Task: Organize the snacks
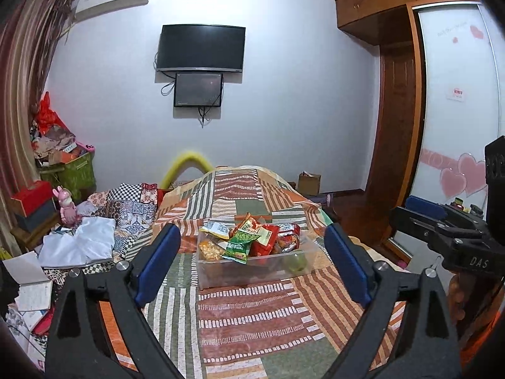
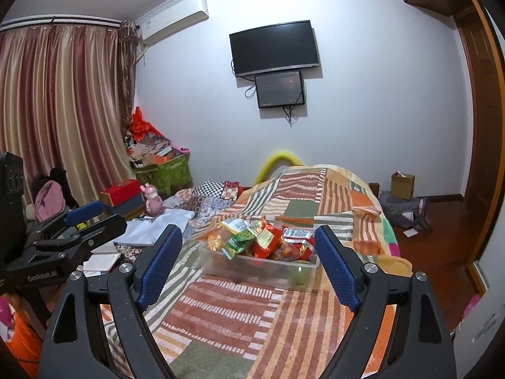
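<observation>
A clear plastic bin (image 1: 221, 271) stands on the patchwork quilt in the middle of the bed, heaped with snack packets (image 1: 252, 240) in green, red and yellow. A round green item (image 1: 295, 260) lies inside at its right end. My left gripper (image 1: 251, 232) is open and empty, held back from the bin, which shows between its blue pads. My right gripper (image 2: 246, 232) is likewise open and empty, short of the bin (image 2: 252, 265) and its packets (image 2: 265, 240). Each gripper appears at the edge of the other's view, the right gripper (image 1: 442, 230) and the left gripper (image 2: 79, 221).
The quilt (image 1: 252, 315) covers the bed. To the left lie a white cloth (image 1: 82, 240), a pink rabbit figure (image 1: 68, 207), a notebook (image 1: 31, 287), a red box (image 1: 31, 197) and a full green box (image 1: 75, 170). A wardrobe (image 1: 457, 94) stands right, a cardboard box (image 2: 402, 184) on the floor.
</observation>
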`<move>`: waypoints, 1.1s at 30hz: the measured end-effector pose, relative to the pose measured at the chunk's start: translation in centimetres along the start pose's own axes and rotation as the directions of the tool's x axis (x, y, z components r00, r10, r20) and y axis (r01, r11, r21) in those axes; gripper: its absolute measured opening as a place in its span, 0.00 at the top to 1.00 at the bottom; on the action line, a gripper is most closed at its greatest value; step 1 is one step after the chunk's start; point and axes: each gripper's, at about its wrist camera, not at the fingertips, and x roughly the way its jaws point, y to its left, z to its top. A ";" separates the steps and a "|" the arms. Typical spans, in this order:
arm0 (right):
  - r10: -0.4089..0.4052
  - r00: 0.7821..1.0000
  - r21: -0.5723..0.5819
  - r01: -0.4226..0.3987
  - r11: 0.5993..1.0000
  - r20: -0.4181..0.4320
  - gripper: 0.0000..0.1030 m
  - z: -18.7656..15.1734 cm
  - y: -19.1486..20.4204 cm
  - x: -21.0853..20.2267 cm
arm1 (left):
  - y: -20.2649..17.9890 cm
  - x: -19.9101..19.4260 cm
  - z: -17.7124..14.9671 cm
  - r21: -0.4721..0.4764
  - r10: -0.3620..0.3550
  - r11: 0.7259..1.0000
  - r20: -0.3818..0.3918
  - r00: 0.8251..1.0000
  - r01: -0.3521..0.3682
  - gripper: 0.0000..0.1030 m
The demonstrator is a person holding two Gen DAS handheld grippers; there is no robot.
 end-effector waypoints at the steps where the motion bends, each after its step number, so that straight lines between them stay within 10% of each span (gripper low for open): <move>1: 0.001 1.000 0.004 -0.001 1.000 0.000 0.18 0.0 -0.1 -0.1 | 0.0 0.0 -0.1 -0.001 -0.003 1.000 -0.001 1.000 0.003 0.09; 33: 0.013 1.000 0.016 -0.013 1.000 -0.002 0.18 -0.9 -0.3 -0.8 | 0.4 0.8 -0.8 -0.012 -0.034 0.999 -0.024 0.999 0.033 0.09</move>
